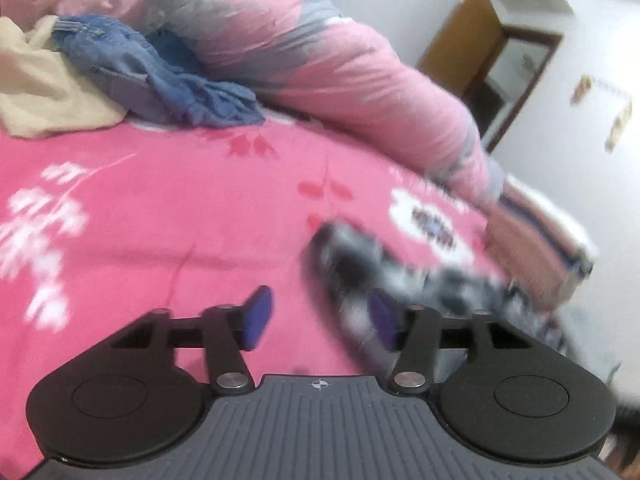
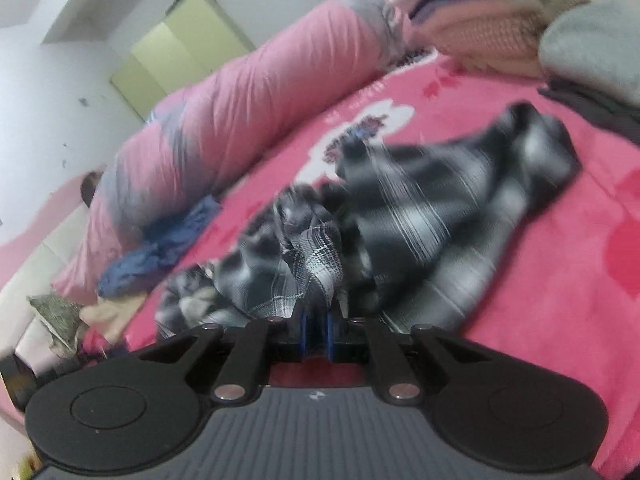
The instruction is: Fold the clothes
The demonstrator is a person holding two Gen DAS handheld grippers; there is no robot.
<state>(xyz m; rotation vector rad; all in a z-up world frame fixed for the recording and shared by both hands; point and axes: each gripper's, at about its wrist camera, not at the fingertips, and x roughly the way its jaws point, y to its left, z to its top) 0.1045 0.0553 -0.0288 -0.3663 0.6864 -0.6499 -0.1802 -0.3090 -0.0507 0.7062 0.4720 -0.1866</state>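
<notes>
A black, grey and white plaid garment [image 2: 420, 208] lies crumpled on the pink floral bedsheet [image 2: 560, 300], blurred by motion. My right gripper [image 2: 316, 332] is shut on a pinched fold of that garment, which bunches up just ahead of the blue pads. In the left wrist view the same plaid garment [image 1: 360, 264] shows as a blurred strip at the right, by the right blue pad. My left gripper [image 1: 320, 320] stands open over the bedsheet [image 1: 160, 208] with nothing between its fingers.
A rolled pink and grey quilt [image 1: 312, 52] runs along the far side of the bed. A blue garment [image 1: 160, 76] and a beige one [image 1: 36, 92] lie against it. Stacked folded clothes [image 2: 492, 16] sit at the bed's far end. A doorway [image 1: 492, 76] is beyond.
</notes>
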